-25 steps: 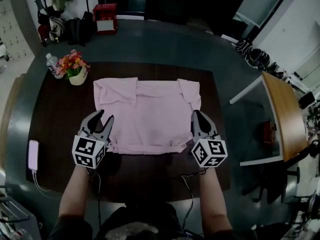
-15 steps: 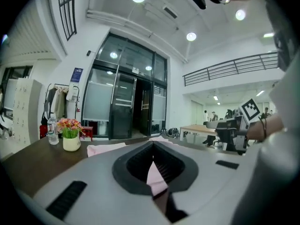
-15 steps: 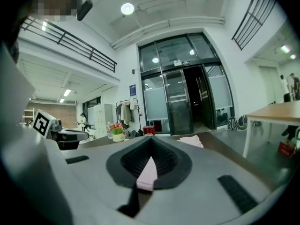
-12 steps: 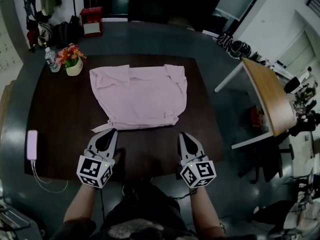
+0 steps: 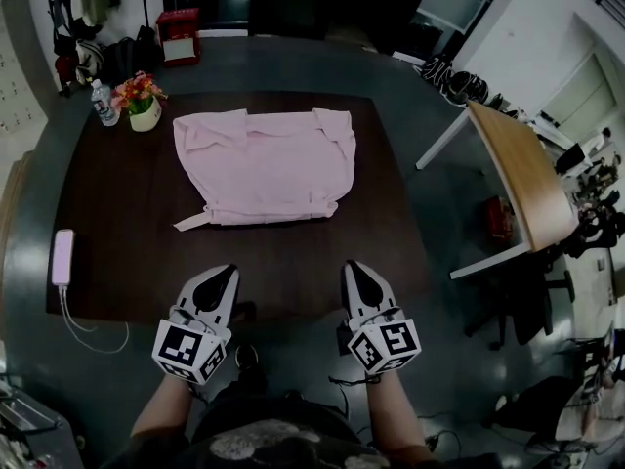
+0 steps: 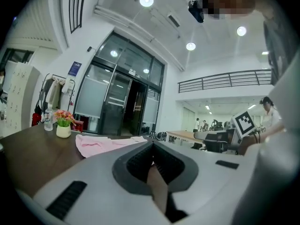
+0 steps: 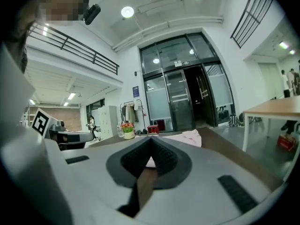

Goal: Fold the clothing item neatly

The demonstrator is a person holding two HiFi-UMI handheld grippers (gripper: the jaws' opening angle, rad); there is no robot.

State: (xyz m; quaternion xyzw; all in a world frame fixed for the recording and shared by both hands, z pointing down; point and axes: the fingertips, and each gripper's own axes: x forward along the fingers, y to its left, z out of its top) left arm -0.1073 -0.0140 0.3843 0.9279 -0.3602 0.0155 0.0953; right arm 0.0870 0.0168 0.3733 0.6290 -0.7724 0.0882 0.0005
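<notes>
A pink garment (image 5: pixel 262 167) lies folded flat on the far half of the dark wooden table (image 5: pixel 117 252), a thin strap trailing from its near left corner. It also shows as a low pink shape (image 6: pixel 101 144) in the left gripper view and a pale edge (image 7: pixel 187 137) in the right gripper view. My left gripper (image 5: pixel 226 275) hangs at the table's near edge, shut and holding nothing. My right gripper (image 5: pixel 354 271) sits level with it to the right, also shut and bare. Both point toward the garment, well short of it.
A flower pot (image 5: pixel 143 101) and a water bottle (image 5: pixel 102 104) stand at the table's far left corner. A pink phone (image 5: pixel 62 257) with a white cable lies near the left edge. A second, lighter table (image 5: pixel 518 186) stands to the right. Glass doors (image 6: pixel 124 109) lie beyond.
Both grippers have pulled back from the garment's near corners to the table's near edge. The left jaws, open a second ago, are now shut. The garment stays on the table.
</notes>
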